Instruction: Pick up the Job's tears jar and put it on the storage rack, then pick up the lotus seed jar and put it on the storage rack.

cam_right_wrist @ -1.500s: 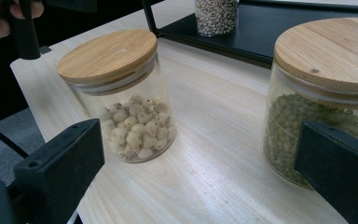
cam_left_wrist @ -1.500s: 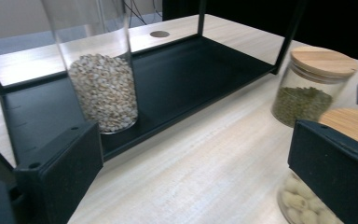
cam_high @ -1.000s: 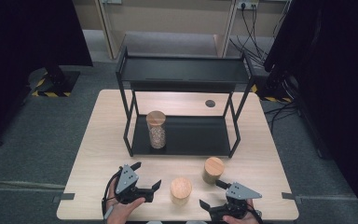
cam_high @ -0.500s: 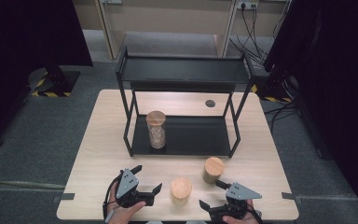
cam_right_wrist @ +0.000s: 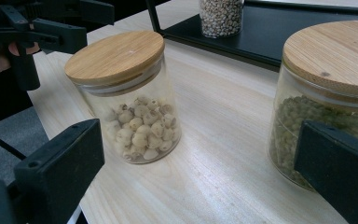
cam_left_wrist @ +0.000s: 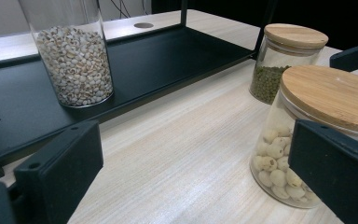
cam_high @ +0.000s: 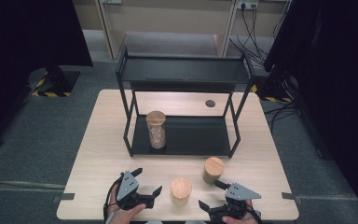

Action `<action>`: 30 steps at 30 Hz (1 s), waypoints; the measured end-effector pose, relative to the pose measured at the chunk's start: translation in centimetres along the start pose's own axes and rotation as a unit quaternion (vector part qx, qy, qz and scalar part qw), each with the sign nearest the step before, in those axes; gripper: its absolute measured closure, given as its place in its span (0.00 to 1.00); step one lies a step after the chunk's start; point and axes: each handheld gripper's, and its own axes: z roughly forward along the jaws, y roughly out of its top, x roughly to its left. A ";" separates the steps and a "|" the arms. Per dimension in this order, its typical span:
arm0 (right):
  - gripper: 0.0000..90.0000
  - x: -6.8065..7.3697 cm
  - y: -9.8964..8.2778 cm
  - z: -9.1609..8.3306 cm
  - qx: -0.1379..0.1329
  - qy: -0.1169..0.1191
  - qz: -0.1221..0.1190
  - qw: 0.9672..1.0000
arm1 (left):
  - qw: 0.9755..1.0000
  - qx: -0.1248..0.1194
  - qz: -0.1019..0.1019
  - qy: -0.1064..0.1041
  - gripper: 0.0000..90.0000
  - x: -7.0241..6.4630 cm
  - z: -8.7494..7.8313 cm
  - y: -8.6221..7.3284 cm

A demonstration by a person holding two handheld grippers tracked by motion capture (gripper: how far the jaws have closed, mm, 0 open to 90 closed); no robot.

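Note:
A jar of pale round seeds (cam_high: pixel 181 190) with a wooden lid stands near the table's front edge, between my two grippers. My left gripper (cam_high: pixel 148 181) is open just left of it; the left gripper view has the seed jar (cam_left_wrist: pixel 307 135) beside the right jaw, not between the jaws. My right gripper (cam_high: pixel 209 193) is open, front right of that jar. A jar of green beans (cam_high: pixel 213 169) stands just beyond it. In the right gripper view the seed jar (cam_right_wrist: pixel 130 93) and the green bean jar (cam_right_wrist: pixel 326 93) flank the open gap.
A black two-level rack (cam_high: pixel 233 135) stands mid-table. A tall grain jar (cam_high: pixel 156 129) sits at the left of its lower shelf. The top shelf (cam_high: pixel 182 70) is bare. A round hole (cam_high: pixel 209 103) lies in the tabletop behind the rack. Dark curtains hang either side.
My left gripper has drawn back slightly toward the table's front edge. The right gripper and the jars have stayed put.

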 end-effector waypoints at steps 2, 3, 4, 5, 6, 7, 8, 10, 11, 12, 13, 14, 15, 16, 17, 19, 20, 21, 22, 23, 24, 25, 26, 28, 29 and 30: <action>0.02 0.0 0.0 0.0 0.000 0.000 0.001 1.000 | 1.000 0.000 -0.001 0.000 0.03 0.0 0.0 -0.1; 0.02 0.0 0.0 0.0 -0.001 0.000 0.000 1.000 | 1.000 0.000 -0.001 0.000 0.03 0.0 0.0 -0.1; 0.02 0.0 0.0 0.0 -0.001 0.000 0.000 1.000 | 1.000 0.000 -0.001 0.000 0.03 0.0 0.0 -0.1; 0.02 0.1 0.0 -0.1 -0.001 0.000 0.000 1.000 | 1.000 0.000 -0.001 0.000 0.03 0.0 0.0 -0.2; 0.02 0.1 0.0 -0.1 -0.002 0.000 -0.001 1.000 | 1.000 0.001 -0.001 0.000 0.03 0.0 0.0 -0.2; 0.02 0.1 0.1 -0.1 -0.002 0.001 -0.001 1.000 | 1.000 0.000 -0.002 0.000 0.03 0.0 0.0 -0.2; 0.02 0.1 0.1 -0.1 -0.003 0.001 -0.001 1.000 | 1.000 0.000 -0.003 0.001 0.03 0.0 -0.1 -0.2; 0.02 0.1 0.1 0.0 -0.003 0.002 -0.001 1.000 | 1.000 0.000 -0.004 0.002 0.03 0.1 -0.1 -0.3; 0.02 0.1 0.1 0.0 -0.003 0.003 -0.002 1.000 | 1.000 0.000 -0.005 0.002 0.03 0.1 -0.1 -0.3; 0.02 0.1 0.1 0.0 -0.003 0.003 -0.003 1.000 | 1.000 0.001 -0.005 0.002 0.03 0.1 -0.1 -0.3; 0.02 0.2 0.1 0.0 -0.002 0.004 -0.003 1.000 | 1.000 0.001 -0.006 0.002 0.03 0.1 -0.1 -0.3; 0.02 0.2 0.1 0.0 -0.002 0.004 -0.004 1.000 | 1.000 0.002 -0.007 0.001 0.03 0.1 -0.1 -0.4; 0.02 0.2 0.1 0.0 -0.002 0.005 -0.004 1.000 | 1.000 0.002 -0.006 0.002 0.03 0.1 0.0 -0.4; 0.02 0.3 0.1 0.1 -0.001 0.007 -0.005 1.000 | 1.000 0.003 -0.006 0.002 0.03 0.1 0.0 -0.4; 0.02 0.3 0.1 0.1 -0.002 0.008 -0.006 1.000 | 1.000 0.004 -0.007 0.002 0.03 0.1 0.0 -0.4; 0.02 0.4 0.2 0.2 -0.002 0.010 -0.008 1.000 | 1.000 0.005 -0.007 0.003 0.03 0.2 0.0 -0.4; 0.02 0.5 0.2 0.2 -0.003 0.011 -0.010 1.000 | 1.000 0.005 -0.007 0.003 0.03 0.2 0.0 -0.4; 0.02 0.6 0.2 0.3 -0.003 0.012 -0.011 1.000 | 1.000 0.005 -0.007 0.003 0.03 0.2 0.0 -0.4; 0.02 0.7 0.2 0.3 -0.004 0.012 -0.013 1.000 | 1.000 0.004 -0.008 0.004 0.03 0.2 0.0 -0.5; 0.02 0.8 0.2 0.4 -0.004 0.013 -0.016 1.000 | 1.000 0.004 -0.008 0.004 0.03 0.2 0.0 -0.5; 0.02 0.8 0.3 0.4 -0.004 0.014 -0.017 1.000 | 1.000 0.004 -0.008 0.004 0.03 0.2 0.0 -0.5; 0.02 0.9 0.3 0.5 -0.004 0.016 -0.019 1.000 | 1.000 0.004 -0.008 0.004 0.03 0.2 0.0 -0.5; 0.02 1.0 0.3 0.6 -0.003 0.018 -0.020 1.000 | 1.000 0.004 -0.008 0.004 0.03 0.3 0.0 -0.5; 0.02 1.1 0.4 0.9 0.000 0.022 -0.024 0.999 | 1.000 0.006 -0.009 0.004 0.03 0.3 0.1 -0.6; 0.02 1.2 0.4 1.1 0.001 0.024 -0.026 0.999 | 1.000 0.008 -0.008 0.005 0.03 0.3 0.1 -0.6; 0.02 1.3 0.5 1.2 0.001 0.026 -0.027 0.999 | 1.000 0.008 -0.008 0.005 0.03 0.3 0.1 -0.6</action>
